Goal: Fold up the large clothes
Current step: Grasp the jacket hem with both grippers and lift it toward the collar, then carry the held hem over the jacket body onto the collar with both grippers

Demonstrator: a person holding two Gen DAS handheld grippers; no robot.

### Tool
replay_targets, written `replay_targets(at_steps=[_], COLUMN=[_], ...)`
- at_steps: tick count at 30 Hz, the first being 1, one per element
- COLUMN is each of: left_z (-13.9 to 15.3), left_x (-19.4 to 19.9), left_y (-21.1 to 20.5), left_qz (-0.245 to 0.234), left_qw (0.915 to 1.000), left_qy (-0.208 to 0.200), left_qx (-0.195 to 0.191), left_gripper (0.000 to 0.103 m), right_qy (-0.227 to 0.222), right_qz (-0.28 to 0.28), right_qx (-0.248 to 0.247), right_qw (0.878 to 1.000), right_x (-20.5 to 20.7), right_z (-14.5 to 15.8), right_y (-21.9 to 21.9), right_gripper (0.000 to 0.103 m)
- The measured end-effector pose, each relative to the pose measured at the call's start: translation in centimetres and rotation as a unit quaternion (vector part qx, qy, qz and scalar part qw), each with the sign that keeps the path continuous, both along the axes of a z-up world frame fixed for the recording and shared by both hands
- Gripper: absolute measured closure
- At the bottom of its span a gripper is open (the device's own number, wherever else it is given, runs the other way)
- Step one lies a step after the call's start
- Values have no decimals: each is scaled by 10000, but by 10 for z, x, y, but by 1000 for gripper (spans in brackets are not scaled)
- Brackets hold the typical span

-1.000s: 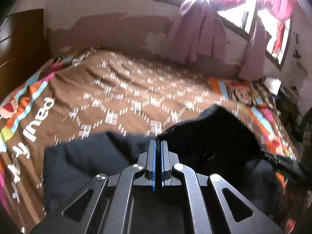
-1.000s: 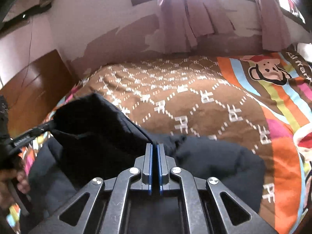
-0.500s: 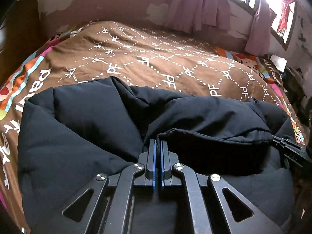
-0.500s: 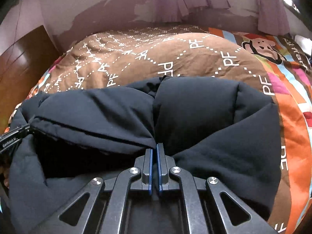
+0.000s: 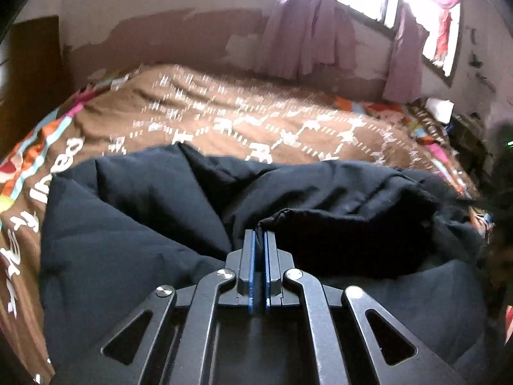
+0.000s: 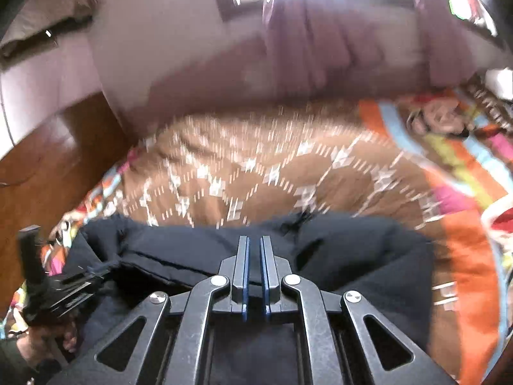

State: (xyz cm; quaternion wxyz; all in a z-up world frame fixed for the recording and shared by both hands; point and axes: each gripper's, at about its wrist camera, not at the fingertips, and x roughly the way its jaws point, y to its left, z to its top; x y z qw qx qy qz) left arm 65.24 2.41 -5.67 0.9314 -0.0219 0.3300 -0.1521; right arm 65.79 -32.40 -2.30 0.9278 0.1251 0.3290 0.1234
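A dark navy puffy jacket (image 5: 134, 224) lies folded over itself on the bed; it also shows in the right wrist view (image 6: 352, 256). My left gripper (image 5: 259, 240) is shut on a folded edge of the jacket near its middle. My right gripper (image 6: 253, 247) sits over the jacket with its jaws slightly apart and no cloth seen between them. The left gripper (image 6: 67, 292) also shows at the far left of the right wrist view, against the jacket's edge.
The bed carries a brown patterned cover (image 5: 256, 122) with coloured stripes and a cartoon monkey (image 6: 442, 122) on the right. A wooden headboard (image 6: 48, 154) stands at the left. Purple curtains (image 5: 307, 32) hang at the window behind the bed.
Both grippers have tilted up and pulled back, so more of the bed and wall shows. The right gripper's jaws have parted and let go of the jacket fold. The left stays shut.
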Motion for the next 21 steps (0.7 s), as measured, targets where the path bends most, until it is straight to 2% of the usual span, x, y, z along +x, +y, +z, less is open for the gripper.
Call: replay_targets(at_steps=[2, 3, 6, 7, 9, 11, 12, 14, 15, 18, 21], left_z=[8, 14, 32, 34, 35, 26, 16, -7, -15, -28, -36], left_x=[-13, -22, -42, -40, -29, -10, 5, 29, 36, 47, 46], left_y=[3, 4, -1, -6, -23, -40, -51, -66, -69, -68, -64], left_qz=[-156, -238, -554, -650, -767, -841, -799, -563, -457, -312, -260], left_qw=[9997, 9993, 9954, 9950, 9954, 9963, 9957, 9885, 9862, 9856, 9870], left_qy=[-147, -273, -754, -731, -558, -142, 270, 958, 1139, 1277, 1225], left_qx=[-78, -107, -183, -181, -138, 51, 376, 1023, 1108, 1059, 1006], left_gripper=[98, 98, 98, 98, 98, 98, 98, 98, 98, 98, 99], right_qy=[1031, 1343, 1231, 1212, 1207, 1143, 1121, 1084, 1095, 1170, 1224], right_qz=[374, 397, 399, 385, 371, 361, 362, 368, 377, 393, 364], right_qx=[4, -120, -89, 9, 2, -128, -153, -99, -54, 9, -171], right_qw=[9940, 9901, 9915, 9919, 9920, 9927, 9929, 9934, 9933, 9924, 9917], right_x=[29, 36, 34, 33, 31, 27, 25, 23, 22, 23, 27], right_z=[-38, -58, -72, -75, -79, -79, -79, -80, -80, -85, -85], right_y=[8, 12, 10, 7, 8, 11, 12, 9, 9, 7, 12], right_gripper=[97, 98, 101, 101, 101, 102, 102, 102, 102, 102, 103])
